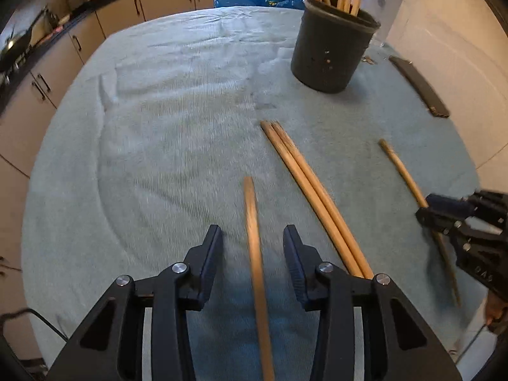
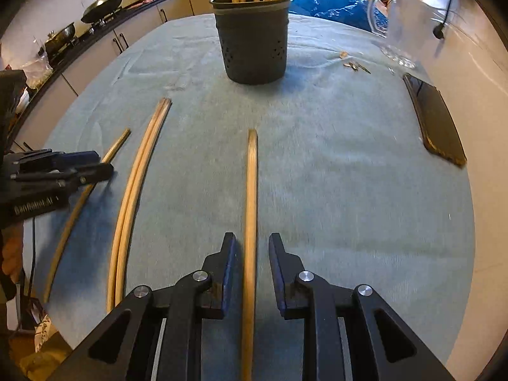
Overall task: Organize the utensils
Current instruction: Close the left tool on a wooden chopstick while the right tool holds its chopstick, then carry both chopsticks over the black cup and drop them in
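Chopsticks: long pale wooden chopstick [image 1: 254, 254] lies lengthwise between left gripper [image 1: 253, 238] parted pads, untouched | right gripper [image 2: 252, 247] likewise straddles another [image 2: 250, 222] | black perforated holder [image 2: 252, 47] stands toward teal cloth's [image 2: 349, 174] far edge.

Four loose chopsticks [image 2: 250, 209] — one holder [image 2: 252, 47] — one phone [image 2: 436, 120].

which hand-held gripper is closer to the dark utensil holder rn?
Right, marginally, as a judgement. The right hand-held gripper faces the dark utensil holder head-on across the cloth; the left hand-held gripper sits further left, with the holder off to its right.
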`<act>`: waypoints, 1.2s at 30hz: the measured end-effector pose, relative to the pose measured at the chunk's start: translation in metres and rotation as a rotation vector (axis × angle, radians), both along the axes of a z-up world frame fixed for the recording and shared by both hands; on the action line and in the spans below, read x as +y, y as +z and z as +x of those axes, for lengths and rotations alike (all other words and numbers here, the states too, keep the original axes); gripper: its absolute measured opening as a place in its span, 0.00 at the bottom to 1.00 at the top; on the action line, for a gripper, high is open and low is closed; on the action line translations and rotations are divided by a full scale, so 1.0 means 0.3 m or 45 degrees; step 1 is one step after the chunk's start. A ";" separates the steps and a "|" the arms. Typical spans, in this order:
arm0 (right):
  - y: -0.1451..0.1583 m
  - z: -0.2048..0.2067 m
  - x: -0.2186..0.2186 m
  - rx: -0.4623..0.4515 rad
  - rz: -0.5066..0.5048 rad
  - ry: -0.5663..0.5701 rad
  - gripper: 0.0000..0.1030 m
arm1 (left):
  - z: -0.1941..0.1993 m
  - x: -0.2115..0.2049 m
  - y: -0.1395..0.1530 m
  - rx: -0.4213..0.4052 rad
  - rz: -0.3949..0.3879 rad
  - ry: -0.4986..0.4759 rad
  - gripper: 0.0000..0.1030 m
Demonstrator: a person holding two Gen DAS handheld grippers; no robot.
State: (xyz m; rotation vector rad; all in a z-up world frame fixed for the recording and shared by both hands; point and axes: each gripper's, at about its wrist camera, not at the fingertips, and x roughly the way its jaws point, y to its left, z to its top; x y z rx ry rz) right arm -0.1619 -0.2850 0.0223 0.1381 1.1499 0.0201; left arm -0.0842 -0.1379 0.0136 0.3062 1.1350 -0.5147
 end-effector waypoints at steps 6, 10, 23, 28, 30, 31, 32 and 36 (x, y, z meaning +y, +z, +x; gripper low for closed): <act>0.001 0.132 0.020 0.067 -0.069 0.061 0.22 | 0.044 -0.025 -0.007 -0.020 0.045 -0.036 0.38; 0.005 0.204 0.035 0.120 -0.080 0.087 0.19 | 0.053 -0.039 -0.004 -0.015 0.062 -0.062 0.38; 0.055 0.154 -0.001 -0.063 0.099 -0.056 0.07 | 0.012 0.049 0.093 -0.092 -0.122 0.031 0.06; 0.164 0.053 -0.020 -0.255 0.148 -0.096 0.07 | -0.047 0.116 0.228 -0.181 -0.277 0.075 0.06; 0.209 0.004 -0.021 -0.330 0.130 -0.110 0.07 | -0.075 0.131 0.273 -0.216 -0.326 0.081 0.06; 0.236 -0.017 -0.020 -0.369 0.128 -0.116 0.07 | -0.088 0.137 0.294 -0.236 -0.345 0.081 0.06; 0.262 -0.037 -0.019 -0.405 0.130 -0.121 0.07 | -0.109 0.141 0.317 -0.260 -0.362 0.079 0.06; 0.338 -0.101 -0.020 -0.515 0.123 -0.135 0.07 | -0.187 0.154 0.398 -0.370 -0.399 0.067 0.06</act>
